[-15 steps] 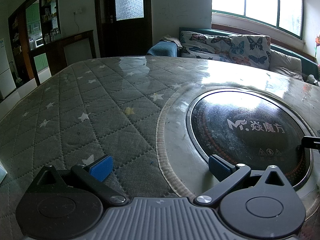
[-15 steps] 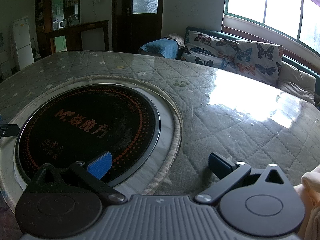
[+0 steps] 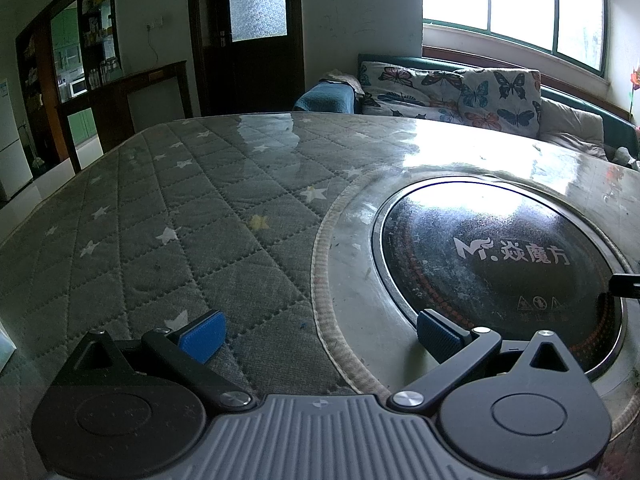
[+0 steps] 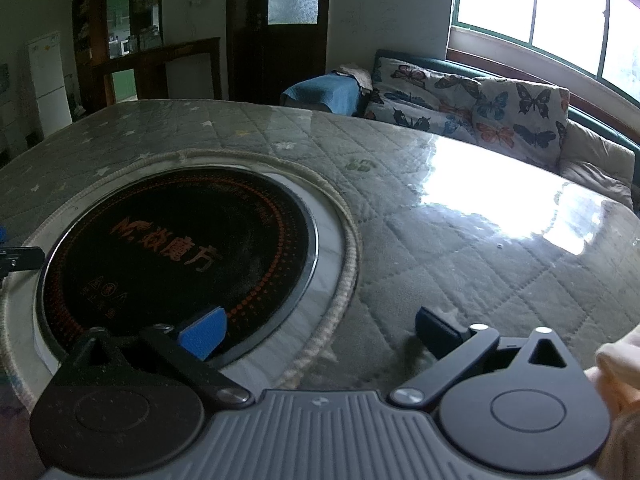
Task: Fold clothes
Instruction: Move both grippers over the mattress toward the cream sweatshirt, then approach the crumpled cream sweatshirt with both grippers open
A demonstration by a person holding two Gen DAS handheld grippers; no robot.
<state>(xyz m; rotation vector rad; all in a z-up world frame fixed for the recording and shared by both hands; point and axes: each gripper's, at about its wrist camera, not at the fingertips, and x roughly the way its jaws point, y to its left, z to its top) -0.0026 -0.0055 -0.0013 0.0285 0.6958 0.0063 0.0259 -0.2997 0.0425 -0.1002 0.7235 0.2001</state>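
A pale cream cloth shows only at the right edge of the right wrist view, beside the gripper body; most of it is out of frame. My right gripper stands open above the table, its blue pads wide apart with nothing between them. My left gripper is open too, nothing between its pads. Each gripper's finger tip peeks into the other's view: the right one's tip and the left one's tip. No garment lies on the table in front of either gripper.
A quilted grey star-patterned cover under clear glossy sheet tops the table. A round black induction hob sits sunk in its middle. Behind stand a sofa with butterfly cushions, a dark door and bright windows.
Both views have shifted only slightly; the grippers stay open and wide over the hob's edges. The cream cloth remains at the right edge of the right wrist view.
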